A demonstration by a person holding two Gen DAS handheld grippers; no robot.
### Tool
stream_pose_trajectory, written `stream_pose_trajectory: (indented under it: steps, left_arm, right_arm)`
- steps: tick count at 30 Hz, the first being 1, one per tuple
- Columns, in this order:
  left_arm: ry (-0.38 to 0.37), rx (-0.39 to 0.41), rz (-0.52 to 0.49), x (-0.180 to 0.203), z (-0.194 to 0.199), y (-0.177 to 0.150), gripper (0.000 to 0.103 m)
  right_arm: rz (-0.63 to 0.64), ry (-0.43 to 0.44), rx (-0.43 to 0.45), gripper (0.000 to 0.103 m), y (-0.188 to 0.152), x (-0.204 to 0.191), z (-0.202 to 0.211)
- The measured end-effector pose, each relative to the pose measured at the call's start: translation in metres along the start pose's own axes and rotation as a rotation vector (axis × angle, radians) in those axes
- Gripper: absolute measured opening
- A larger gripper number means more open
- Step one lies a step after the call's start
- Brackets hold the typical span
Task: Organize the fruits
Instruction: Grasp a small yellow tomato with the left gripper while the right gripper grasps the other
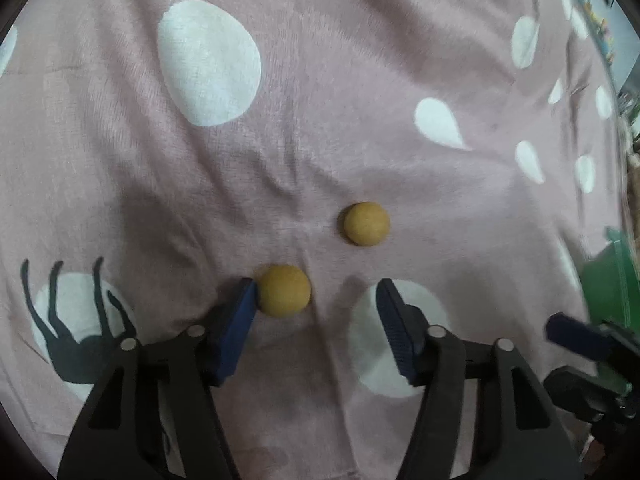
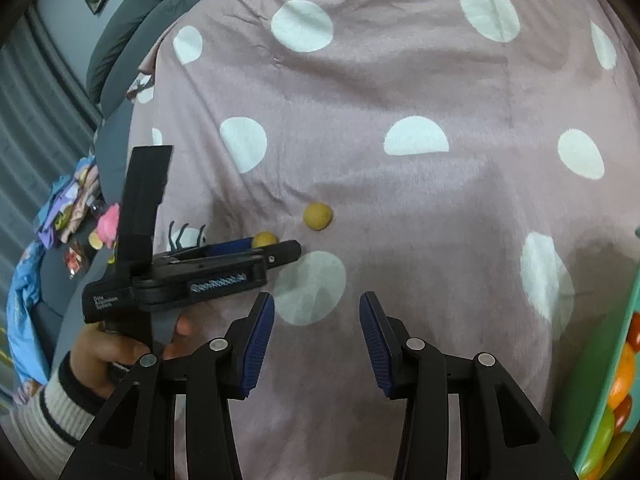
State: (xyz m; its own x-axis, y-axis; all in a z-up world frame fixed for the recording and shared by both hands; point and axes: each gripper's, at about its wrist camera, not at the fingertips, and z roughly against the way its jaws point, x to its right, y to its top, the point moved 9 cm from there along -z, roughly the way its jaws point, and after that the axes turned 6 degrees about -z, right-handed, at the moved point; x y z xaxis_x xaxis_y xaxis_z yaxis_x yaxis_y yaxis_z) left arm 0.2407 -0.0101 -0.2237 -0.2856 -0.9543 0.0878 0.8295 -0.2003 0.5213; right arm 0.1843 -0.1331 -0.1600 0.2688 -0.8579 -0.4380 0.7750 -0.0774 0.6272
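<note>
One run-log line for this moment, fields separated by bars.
left gripper: open, near fruit at left finger | right gripper: open, empty | far fruit: loose on cloth | phase: grasp approach

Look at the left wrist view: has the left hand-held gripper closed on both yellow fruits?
No: the left hand-held gripper is open, only the nearer yellow fruit lies between its fingers.

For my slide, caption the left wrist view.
Open left tongs close in on the nearer yellow fruit on a polka-dot cloth.
</note>
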Motion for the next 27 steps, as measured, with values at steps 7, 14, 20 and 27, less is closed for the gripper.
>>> stream_pose_trajectory:
  steps: [7,14,20,27]
  left_arm:
    - [0.044,0.002,0.039,-0.018,-0.002,0.003,0.028]
    - [-0.012,0.058,0.131,-0.039,0.013,0.001,0.027]
    - [-0.022,0.098,0.154,-0.055,0.028,0.000,0.027]
    - [-0.055,0.106,0.181,-0.057,0.035,0.002,0.027]
  right_arm:
    - [0.009,-0.016,-0.014,0.045,0.017,-0.002,-0.016]
    - [0.056,-0.018,-0.068,0.045,0.032,-0.011,-0.052]
    - [0.120,-0.047,-0.106,0.045,0.041,-0.020,-0.089]
    - [0.096,-0.064,-0.106,0.041,0.048,-0.011,-0.114]
